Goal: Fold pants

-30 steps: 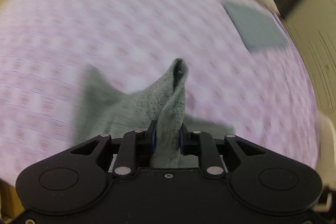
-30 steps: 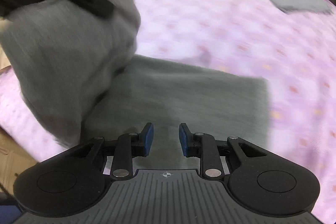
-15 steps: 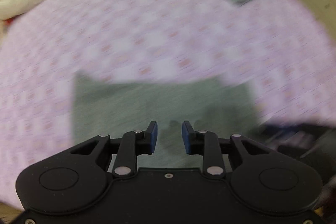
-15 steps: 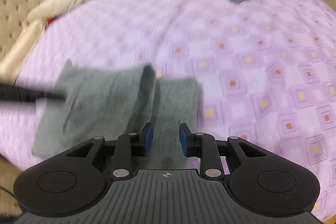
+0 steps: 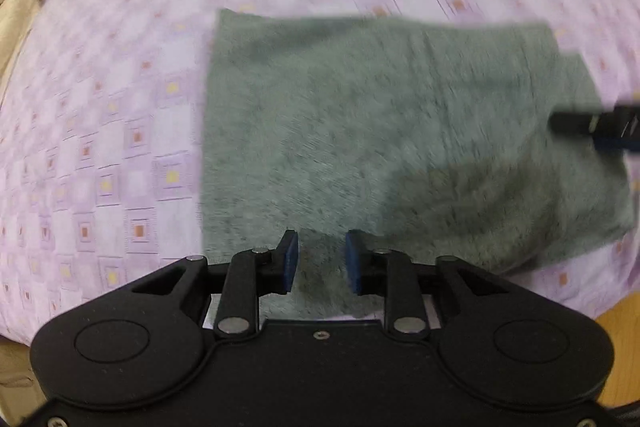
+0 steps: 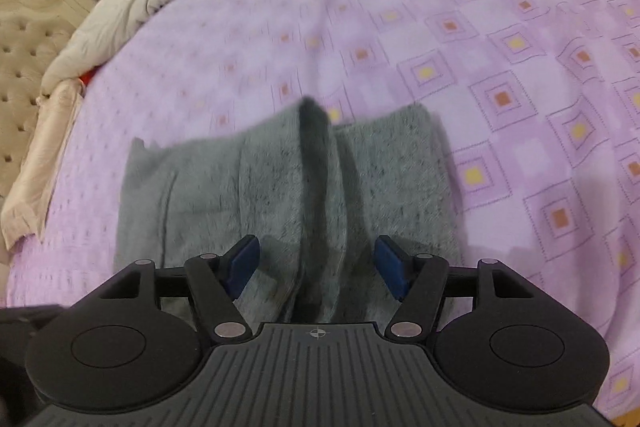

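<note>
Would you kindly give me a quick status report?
Left gripper open, empty. Right gripper opening, a ridge of the grey pants between its jaws. Pants folded on bedspread. Nothing obstructing.

Left gripper (image 5: 318, 261): matte black body, two round discs, silver pivot pins, centre screw, blue pads (image 5: 289, 259) on black fingers. Right gripper (image 6: 318, 265): black linkage, ribbed grey top plate, crosshair mark, blue pads (image 6: 390, 265).
</note>
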Available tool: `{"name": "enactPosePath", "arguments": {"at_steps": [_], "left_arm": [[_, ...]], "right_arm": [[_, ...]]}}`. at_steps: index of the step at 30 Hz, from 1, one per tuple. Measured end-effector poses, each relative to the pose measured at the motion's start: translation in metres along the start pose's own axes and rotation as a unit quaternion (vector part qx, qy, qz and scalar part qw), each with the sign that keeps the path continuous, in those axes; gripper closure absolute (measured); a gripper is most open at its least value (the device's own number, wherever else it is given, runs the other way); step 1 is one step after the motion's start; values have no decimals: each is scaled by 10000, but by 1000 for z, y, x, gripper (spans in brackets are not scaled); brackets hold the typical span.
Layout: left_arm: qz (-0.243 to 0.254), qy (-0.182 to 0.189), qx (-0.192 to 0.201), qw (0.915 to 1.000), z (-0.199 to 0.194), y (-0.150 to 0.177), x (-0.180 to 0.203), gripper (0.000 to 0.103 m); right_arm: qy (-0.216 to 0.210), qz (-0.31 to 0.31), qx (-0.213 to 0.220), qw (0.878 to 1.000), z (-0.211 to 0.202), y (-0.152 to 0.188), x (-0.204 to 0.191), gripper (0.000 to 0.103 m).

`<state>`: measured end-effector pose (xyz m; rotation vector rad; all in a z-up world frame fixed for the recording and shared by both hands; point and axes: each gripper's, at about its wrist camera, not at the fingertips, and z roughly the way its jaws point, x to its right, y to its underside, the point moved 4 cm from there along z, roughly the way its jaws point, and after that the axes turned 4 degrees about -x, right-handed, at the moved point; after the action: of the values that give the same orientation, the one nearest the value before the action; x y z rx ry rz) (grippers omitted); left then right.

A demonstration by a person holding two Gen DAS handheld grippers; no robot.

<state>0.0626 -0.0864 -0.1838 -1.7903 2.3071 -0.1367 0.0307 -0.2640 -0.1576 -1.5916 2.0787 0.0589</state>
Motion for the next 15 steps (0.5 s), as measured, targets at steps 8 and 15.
{"name": "enactPosePath", "arguments": {"at_steps": [8,15], "left_arm": [[-693,-180,-10,9974,-8,16,-59,65],[-1126,-9,-331,9931,-4,14,-79,65]], "right_arm": [[-84,-606,-155,9980,4,-3,-34,88],[-139,-897,380,9951,-31,-15,-52,94]]}}
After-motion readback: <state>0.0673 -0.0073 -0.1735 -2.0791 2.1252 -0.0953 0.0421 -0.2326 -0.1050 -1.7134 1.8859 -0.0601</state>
